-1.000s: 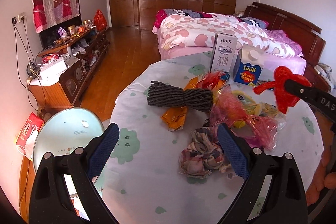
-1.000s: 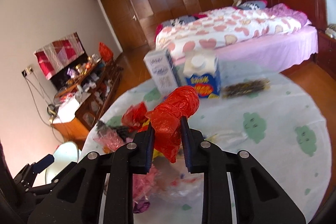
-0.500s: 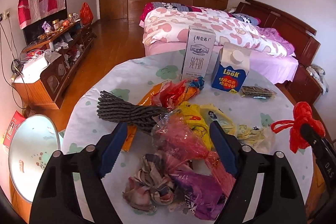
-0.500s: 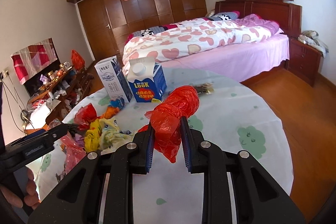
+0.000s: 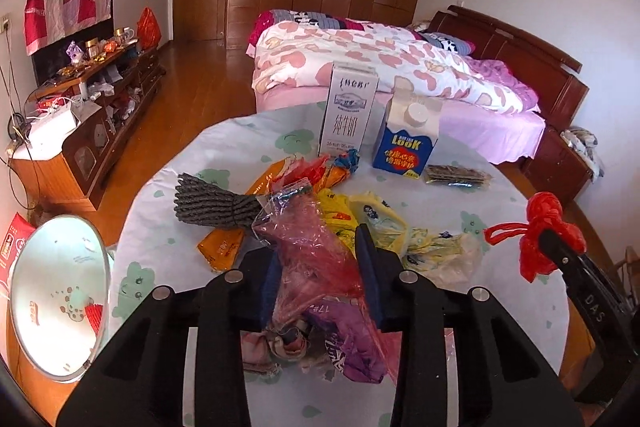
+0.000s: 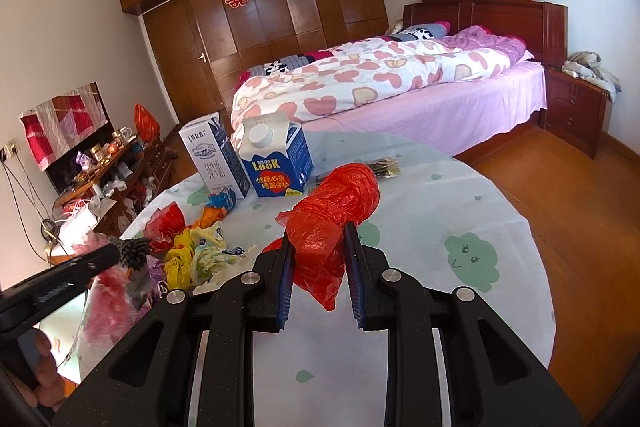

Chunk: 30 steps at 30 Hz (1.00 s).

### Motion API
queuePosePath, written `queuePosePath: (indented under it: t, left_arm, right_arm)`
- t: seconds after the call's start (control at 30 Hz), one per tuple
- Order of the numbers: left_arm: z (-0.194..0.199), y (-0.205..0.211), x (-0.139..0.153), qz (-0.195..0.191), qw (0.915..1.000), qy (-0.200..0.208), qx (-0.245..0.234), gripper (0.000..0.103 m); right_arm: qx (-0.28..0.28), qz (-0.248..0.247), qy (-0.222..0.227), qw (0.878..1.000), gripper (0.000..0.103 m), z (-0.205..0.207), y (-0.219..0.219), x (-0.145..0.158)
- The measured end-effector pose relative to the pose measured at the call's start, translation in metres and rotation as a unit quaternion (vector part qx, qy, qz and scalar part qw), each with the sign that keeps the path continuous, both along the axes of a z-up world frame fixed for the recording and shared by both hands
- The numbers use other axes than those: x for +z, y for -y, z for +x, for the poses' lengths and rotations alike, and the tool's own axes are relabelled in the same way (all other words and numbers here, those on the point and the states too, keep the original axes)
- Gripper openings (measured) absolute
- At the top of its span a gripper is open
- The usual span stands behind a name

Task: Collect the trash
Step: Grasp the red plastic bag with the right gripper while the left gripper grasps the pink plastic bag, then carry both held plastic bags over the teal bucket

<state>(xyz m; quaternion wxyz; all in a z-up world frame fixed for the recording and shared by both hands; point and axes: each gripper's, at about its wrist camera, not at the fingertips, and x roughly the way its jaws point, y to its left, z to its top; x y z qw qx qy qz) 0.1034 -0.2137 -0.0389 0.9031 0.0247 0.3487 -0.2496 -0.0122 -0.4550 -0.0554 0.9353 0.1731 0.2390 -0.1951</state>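
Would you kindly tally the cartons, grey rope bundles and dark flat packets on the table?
Cartons: 2, white carton and blue carton
Rope bundle: 1
Dark packet: 1
Total: 4

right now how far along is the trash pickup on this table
Early. Done: the right gripper is shut on a red plastic bag, lifted off the cloth. In hand: the left gripper has just been closing around a pink plastic bag in the pile. Left: the yellow bags, orange wrapper, grey rope bundle, both cartons and a dark packet remain on the table.
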Motion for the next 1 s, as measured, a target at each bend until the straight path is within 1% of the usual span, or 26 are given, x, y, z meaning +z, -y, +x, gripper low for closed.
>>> queuePosePath:
  t: [0.07, 0.2, 0.3, 0.37, 0.77, 1.0]
  left_arm:
    - [-0.008, -0.009, 0.012, -0.008, 0.9998, 0.016, -0.002, 0.035]
    - [-0.018, -0.032, 0.031, -0.023, 0.9992, 0.032, 0.008, 0.035]
    - [-0.023, -0.052, 0.04, -0.015, 0.998, 0.051, 0.033, 0.035]
    - [-0.023, -0.066, 0.042, -0.011, 0.9973, 0.055, 0.048, 0.035]
    - [-0.02, -0.142, 0.032, 0.024, 0.9905, 0.047, 0.127, 0.036]
    - [-0.018, -0.18, 0.023, 0.032, 0.9859, 0.04, 0.159, 0.036]
  right_arm:
    - [-0.001, -0.004, 0.01, 1.0, 0.025, -0.005, -0.004, 0.005]
    - [0.005, -0.017, 0.024, 1.0, 0.025, -0.012, -0.015, 0.015]
    - [0.018, -0.025, 0.031, 0.999, 0.025, -0.016, -0.028, 0.022]
    - [0.03, -0.03, 0.033, 0.999, 0.025, -0.015, -0.039, 0.026]
    - [0.104, -0.044, 0.025, 0.993, 0.025, 0.003, -0.109, 0.03]
    - [0.141, -0.048, 0.017, 0.989, 0.025, 0.017, -0.148, 0.027]
